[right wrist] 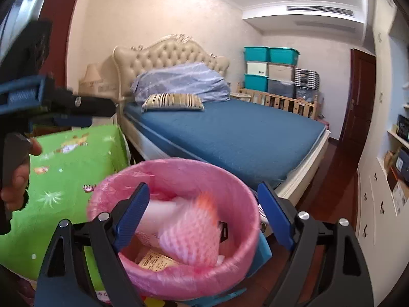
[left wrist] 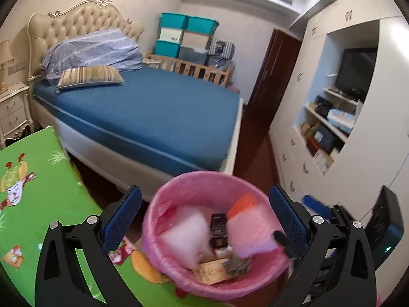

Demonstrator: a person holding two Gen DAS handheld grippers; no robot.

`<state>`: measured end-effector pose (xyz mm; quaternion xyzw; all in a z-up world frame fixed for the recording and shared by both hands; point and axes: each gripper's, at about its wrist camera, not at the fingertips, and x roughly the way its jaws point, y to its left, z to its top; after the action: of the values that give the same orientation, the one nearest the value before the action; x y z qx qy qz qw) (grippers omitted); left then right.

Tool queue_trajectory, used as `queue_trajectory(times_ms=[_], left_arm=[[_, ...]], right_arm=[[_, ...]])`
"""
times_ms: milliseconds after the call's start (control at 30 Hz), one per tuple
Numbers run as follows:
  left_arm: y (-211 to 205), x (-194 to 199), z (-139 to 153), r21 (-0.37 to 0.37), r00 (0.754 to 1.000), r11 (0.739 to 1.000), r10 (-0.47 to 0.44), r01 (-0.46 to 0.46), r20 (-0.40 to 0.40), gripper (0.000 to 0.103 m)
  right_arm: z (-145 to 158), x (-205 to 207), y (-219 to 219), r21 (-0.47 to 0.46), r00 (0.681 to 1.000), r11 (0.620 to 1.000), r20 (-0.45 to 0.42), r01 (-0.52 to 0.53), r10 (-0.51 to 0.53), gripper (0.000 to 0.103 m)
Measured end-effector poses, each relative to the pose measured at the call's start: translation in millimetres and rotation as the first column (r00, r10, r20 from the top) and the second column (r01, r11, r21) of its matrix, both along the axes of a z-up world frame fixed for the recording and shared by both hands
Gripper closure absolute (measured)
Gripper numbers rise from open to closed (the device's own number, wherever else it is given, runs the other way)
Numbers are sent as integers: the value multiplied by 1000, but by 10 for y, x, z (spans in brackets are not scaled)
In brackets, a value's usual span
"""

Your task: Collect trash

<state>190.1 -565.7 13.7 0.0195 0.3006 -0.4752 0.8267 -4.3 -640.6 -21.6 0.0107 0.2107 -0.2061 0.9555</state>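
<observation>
A trash bin lined with a pink bag [left wrist: 179, 189] [right wrist: 237, 179] stands on the floor below both grippers. Inside lie a pink foam net sleeve with an orange end [left wrist: 245, 227] [right wrist: 194, 232], white wrapping [left wrist: 186, 235], a small dark box [left wrist: 218, 230] and a yellowish paper slip [left wrist: 212, 272] [right wrist: 156, 258]. The sleeve looks blurred in both views. My left gripper [left wrist: 204, 215] is open and empty above the bin. My right gripper [right wrist: 203, 204] is open and empty above the bin. The left gripper also shows from the side in the right wrist view [right wrist: 51, 102], held in a hand.
A green cartoon play mat [left wrist: 33, 179] [right wrist: 64, 174] lies left of the bin. A bed with a blue sheet [left wrist: 153, 112] [right wrist: 242, 133] stands behind. A white wardrobe with shelves [left wrist: 332, 128] lines the right wall. A dark door [left wrist: 271, 69] is at the back.
</observation>
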Motion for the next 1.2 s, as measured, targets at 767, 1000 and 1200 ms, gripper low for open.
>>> queue_trajectory(times_ms=[767,1000,1200], left_arm=[[1535,-1483,299,-48,913,993,120,-110,391,6],[1651,-1498,117,2,937,993,114,-121,331,6],[1676,-1483,151,-9,937,992,121,-125,328,6]], right_arm=[[531,-1358,884,12,987,987,-1,163,-163,5],[523,-1223,1044,-9,994,994,-39,106,-106,5],[572,-1162,1045,12,995,995,-31,97,-97,5]])
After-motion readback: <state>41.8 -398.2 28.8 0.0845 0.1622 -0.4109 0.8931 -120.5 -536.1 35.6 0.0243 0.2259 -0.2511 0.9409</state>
